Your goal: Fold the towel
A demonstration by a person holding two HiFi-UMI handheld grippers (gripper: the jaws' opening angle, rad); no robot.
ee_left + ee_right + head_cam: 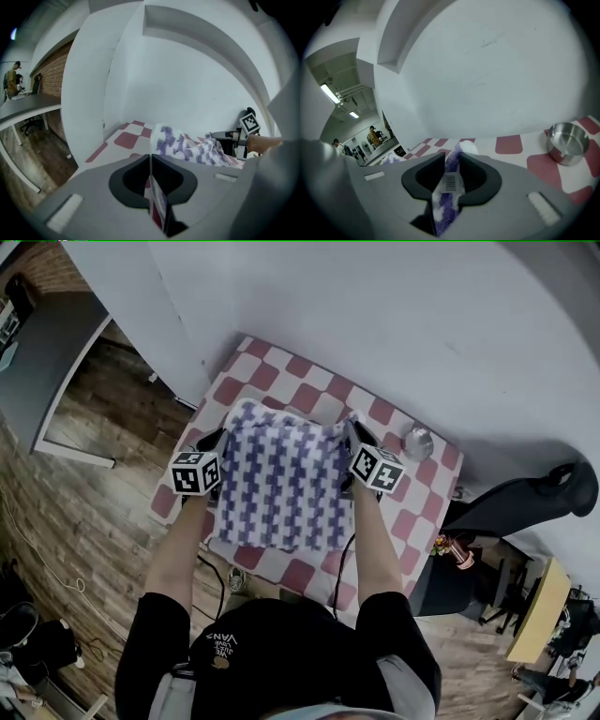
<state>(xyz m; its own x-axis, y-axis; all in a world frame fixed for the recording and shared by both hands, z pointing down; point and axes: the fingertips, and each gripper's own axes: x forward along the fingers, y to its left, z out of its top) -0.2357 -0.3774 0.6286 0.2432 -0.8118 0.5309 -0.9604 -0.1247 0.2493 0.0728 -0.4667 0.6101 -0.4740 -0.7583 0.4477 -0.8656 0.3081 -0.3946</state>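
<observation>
A purple-and-white checked towel lies on the table with the red-and-white checked cloth. My left gripper is at the towel's far left corner and my right gripper at its far right corner. In the left gripper view the jaws are shut on a thin edge of the towel, with the right gripper beyond it. In the right gripper view the towel corner, with a barcode label, fills the gap of the right gripper, whose jaws stand a little apart.
A small steel bowl stands on the cloth right of the towel. A white wall runs close behind the table. A grey desk is at the left, a black chair at the right, wood floor all around.
</observation>
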